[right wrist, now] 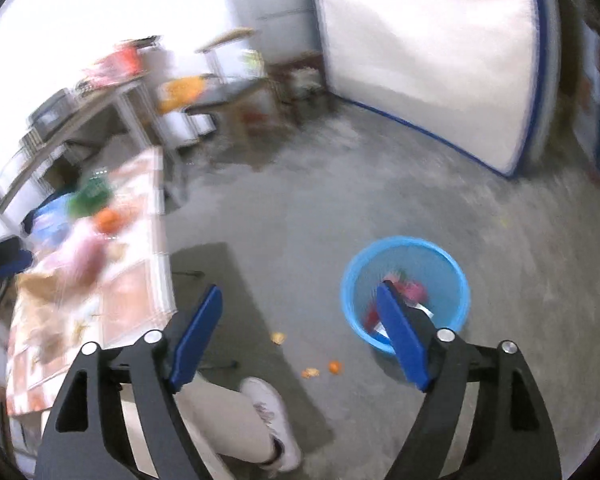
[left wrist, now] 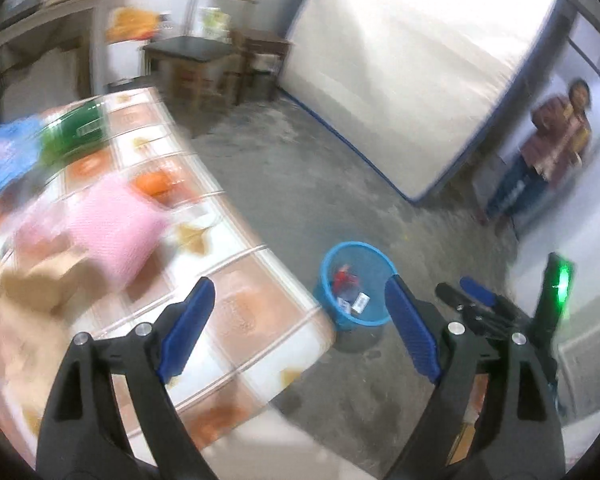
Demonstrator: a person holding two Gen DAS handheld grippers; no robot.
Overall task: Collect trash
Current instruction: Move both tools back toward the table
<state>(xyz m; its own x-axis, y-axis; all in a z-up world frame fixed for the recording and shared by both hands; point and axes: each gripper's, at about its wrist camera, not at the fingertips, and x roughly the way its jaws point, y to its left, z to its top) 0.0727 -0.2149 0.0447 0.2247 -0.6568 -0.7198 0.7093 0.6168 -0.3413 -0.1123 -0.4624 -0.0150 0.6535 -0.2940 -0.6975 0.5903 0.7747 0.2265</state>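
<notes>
Blur smears the left side of both views. In the left wrist view, a table covered with an orange-and-white patterned plastic cloth [left wrist: 240,320] fills the left half. On it lie a blue bag [left wrist: 8,156], a green packet [left wrist: 76,128], a pink knitted cloth [left wrist: 116,220] and a tan crumpled paper bag [left wrist: 32,280], all too smeared for detail. The left gripper [left wrist: 300,320] reaches out over the table's near corner with its blue-padded jaws spread wide and nothing between them. Just past that corner, on the grey concrete floor [left wrist: 284,184], stands a round blue plastic mesh waste basket [left wrist: 376,320] with red and white scraps of trash [left wrist: 348,284] at its bottom. To the right of it the tips of the right gripper [left wrist: 464,292] show, beside a black device with a green light [left wrist: 560,280]. Behind, a large white mattress with blue edging [left wrist: 420,80] leans against the wall, and a person [left wrist: 548,148] stands at the far right.

In the right wrist view, the same table [right wrist: 132,292] sits at the left, and a trouser leg with a white shoe [right wrist: 272,412] shows below. Small orange peel scraps [right wrist: 320,370] lie on the floor between shoe and basket. The right gripper [right wrist: 300,328] hangs wide apart and empty, its right pad overlapping the basket [right wrist: 452,276], which holds the trash [right wrist: 412,292].
</notes>
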